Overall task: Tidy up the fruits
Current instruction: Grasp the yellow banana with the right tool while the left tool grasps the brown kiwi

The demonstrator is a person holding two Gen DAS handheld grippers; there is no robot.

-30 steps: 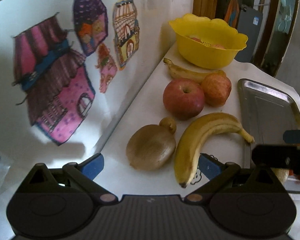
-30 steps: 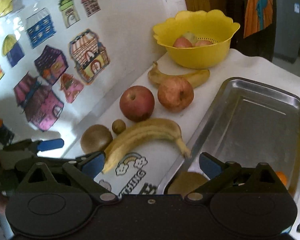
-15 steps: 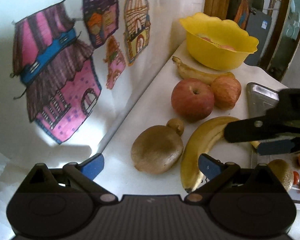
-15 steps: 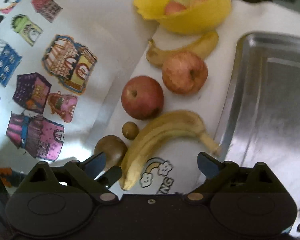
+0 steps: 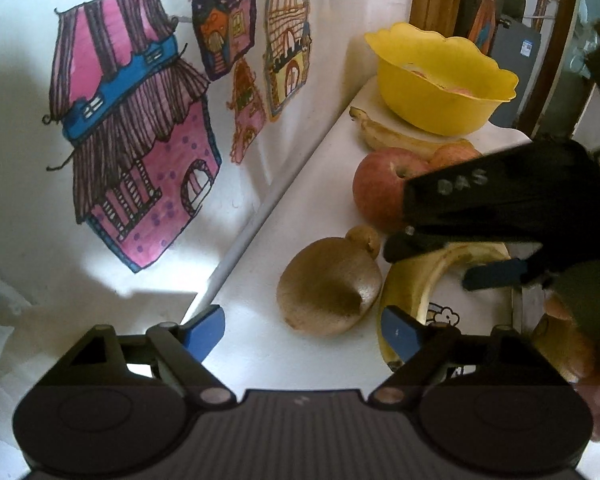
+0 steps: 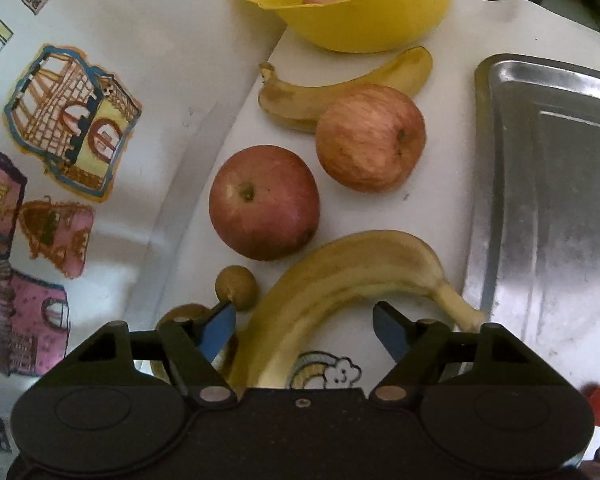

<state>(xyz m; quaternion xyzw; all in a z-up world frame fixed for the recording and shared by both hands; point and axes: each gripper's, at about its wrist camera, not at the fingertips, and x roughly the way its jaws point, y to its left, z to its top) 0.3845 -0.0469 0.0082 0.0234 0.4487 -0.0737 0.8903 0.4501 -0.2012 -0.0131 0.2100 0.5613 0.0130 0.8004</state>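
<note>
Left gripper (image 5: pixel 302 326): blue-tipped fingers spread, just been closing; nothing pinched.
Left target: large brown oval kiwi (image 5: pixel 329 286) lies on the table between the fingers and a little ahead of them, apart from both pads.
Right gripper (image 6: pixel 304 326): blue-tipped fingers spread, just been closing; no pad contact visible.
Right target: long curved yellow banana (image 6: pixel 340 280) passes between the fingers, nearer the left finger; its stem points toward the tray.
Beside the fingers: small round brown fruit (image 6: pixel 236 288) just beyond the right gripper's left fingertip, beside the kiwi.
Further out: dark red apple (image 6: pixel 264 202) beyond the banana; paler striped red apple (image 6: pixel 370 138) just beside it; second yellow banana (image 6: pixel 340 88) behind, touching the paler apple.
Bowl: scalloped yellow plastic bowl (image 6: pixel 352 8) at the far end, fruit inside.
Tray: rectangular steel tray (image 6: pixel 548 184) on the right, just beside the banana stem.
Table (image 6: pixel 452 64): white surface with a rainbow print.
Room: white wall (image 5: pixel 320 20) on the left bearing coloured drawings of houses (image 5: pixel 140 140).
</note>
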